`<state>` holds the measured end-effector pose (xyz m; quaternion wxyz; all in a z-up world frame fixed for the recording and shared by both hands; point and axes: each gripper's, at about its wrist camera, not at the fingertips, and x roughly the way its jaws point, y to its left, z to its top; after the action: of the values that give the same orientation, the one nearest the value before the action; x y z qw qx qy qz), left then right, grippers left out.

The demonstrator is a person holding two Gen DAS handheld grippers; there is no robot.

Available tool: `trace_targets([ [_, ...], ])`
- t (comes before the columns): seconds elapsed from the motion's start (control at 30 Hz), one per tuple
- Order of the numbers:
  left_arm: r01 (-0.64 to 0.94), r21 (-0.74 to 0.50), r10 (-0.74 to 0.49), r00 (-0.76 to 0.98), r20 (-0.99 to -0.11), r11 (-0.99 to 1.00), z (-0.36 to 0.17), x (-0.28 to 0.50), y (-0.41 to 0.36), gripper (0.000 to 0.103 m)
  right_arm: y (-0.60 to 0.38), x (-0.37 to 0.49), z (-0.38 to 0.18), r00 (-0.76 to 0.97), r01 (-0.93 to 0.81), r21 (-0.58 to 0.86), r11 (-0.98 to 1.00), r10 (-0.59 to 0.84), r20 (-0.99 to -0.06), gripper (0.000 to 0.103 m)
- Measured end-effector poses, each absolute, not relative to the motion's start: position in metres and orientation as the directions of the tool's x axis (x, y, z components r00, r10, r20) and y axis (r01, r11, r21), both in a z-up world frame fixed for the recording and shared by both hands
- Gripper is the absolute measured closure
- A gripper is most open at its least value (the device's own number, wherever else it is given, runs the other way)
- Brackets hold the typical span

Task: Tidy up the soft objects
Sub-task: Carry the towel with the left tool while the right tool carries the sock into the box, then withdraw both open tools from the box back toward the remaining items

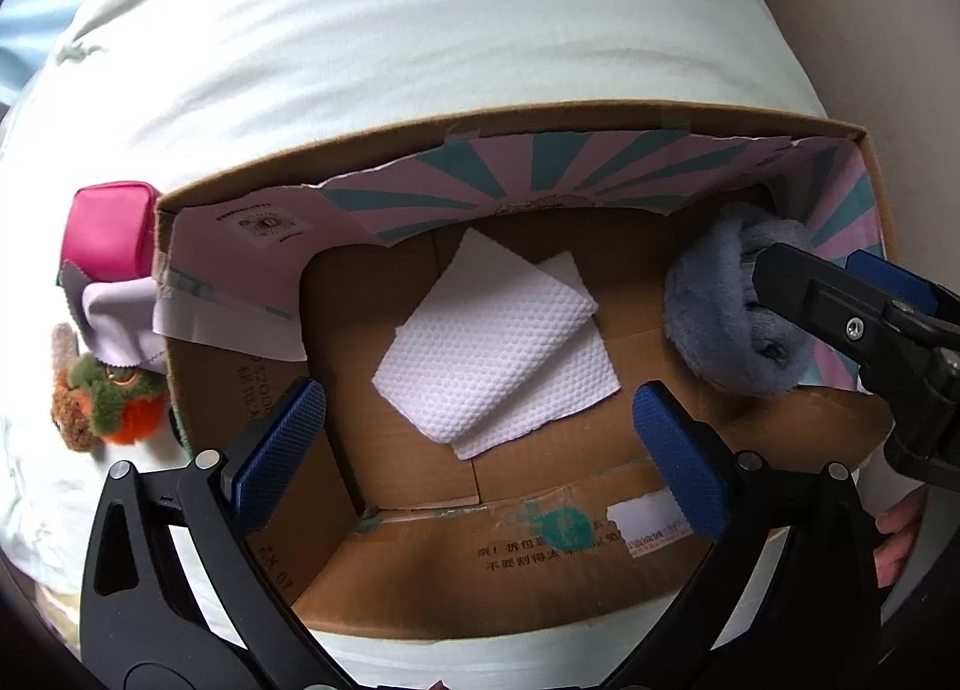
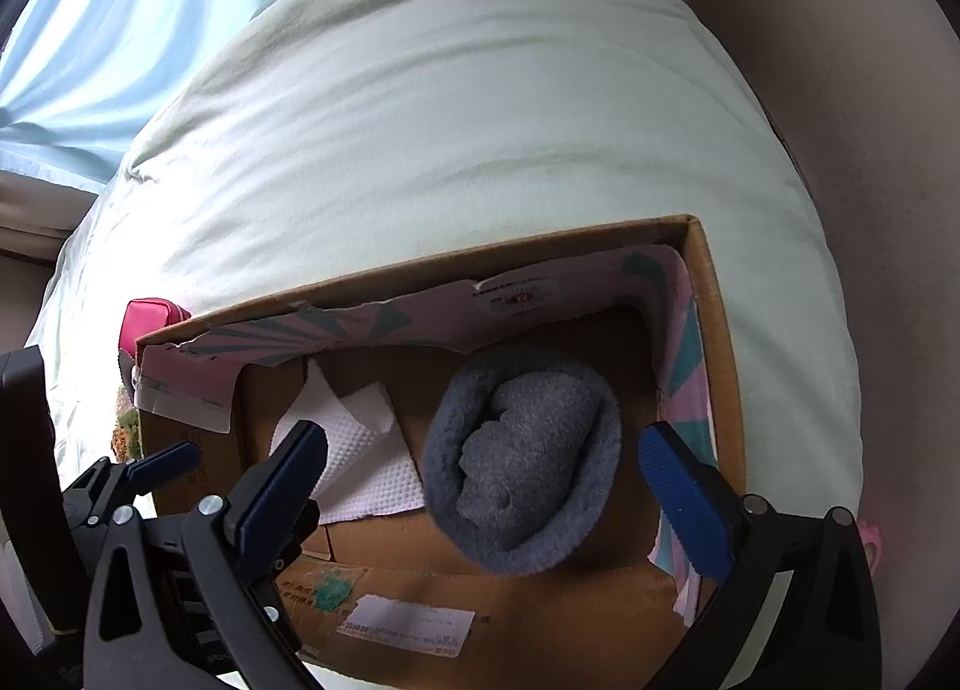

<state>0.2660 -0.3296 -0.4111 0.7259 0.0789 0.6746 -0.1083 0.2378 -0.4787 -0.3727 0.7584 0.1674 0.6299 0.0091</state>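
Counting 1 open brown cardboard box [image 1: 600, 564] with pink-and-teal striped lining, sitting on a bed under a pale mint-white duvet [image 1: 390, 30]. Inside: 2 white embossed paper towel sheets [image 1: 480, 354], overlapping, flat on the box floor toward the left, plus 1 rolled-up grey fleece sock bundle [image 2: 522, 462] lying on the floor at the right end, close to the lined wall.

Outside the box, by its left wall: 1 hot-pink squarish pouch [image 1: 108, 231], 1 pale lilac cloth [image 1: 120, 324] with zigzag edges draped just below it, and 1 fuzzy orange-green-brown plush toy [image 1: 108, 408] nearer the camera.

2 tools here. Left hand-held gripper [image 1: 480, 450] pointing down into the box, blue pads spread wide, nothing between them, hanging over the paper towels. Right hand-held gripper [image 2: 480, 480] also spread wide, pads either side of the grey bundle but not pressing it.

Light blue curtain [image 2: 120, 30] in the top-left corner, beige wall on the right.
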Motion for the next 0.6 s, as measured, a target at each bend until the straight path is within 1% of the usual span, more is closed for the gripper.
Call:
trace_targets([
  [0.23, 0.268, -0.029, -0.064, 0.124, -0.990, 0.963, -0.379, 0.245, -0.330, 0.001, -0.478, 0.220, -0.339, 0.248, 0.184, 0.248, 0.951, 0.199, -0.948, 0.000],
  [0.3, 0.265, -0.048, -0.089, 0.146, -0.985, 0.963, -0.364, 0.241, -0.328, 0.001, -0.479, 0.215, -0.326, 0.268, 0.183, 0.254, 0.950, 0.200, -0.942, 0.000],
  [0.47, 0.266, -0.064, -0.125, 0.219, -0.968, 0.962, -0.321, 0.226, -0.318, 0.001, -0.478, 0.197, -0.286, 0.327, 0.179, 0.250, 0.952, 0.182, -0.927, 0.000],
  [0.6, 0.260, -0.082, -0.157, 0.282, -0.946, 0.962, -0.276, 0.216, -0.302, 0.001, -0.470, 0.180, -0.249, 0.379, 0.159, 0.232, 0.960, 0.157, -0.912, 0.000],
])
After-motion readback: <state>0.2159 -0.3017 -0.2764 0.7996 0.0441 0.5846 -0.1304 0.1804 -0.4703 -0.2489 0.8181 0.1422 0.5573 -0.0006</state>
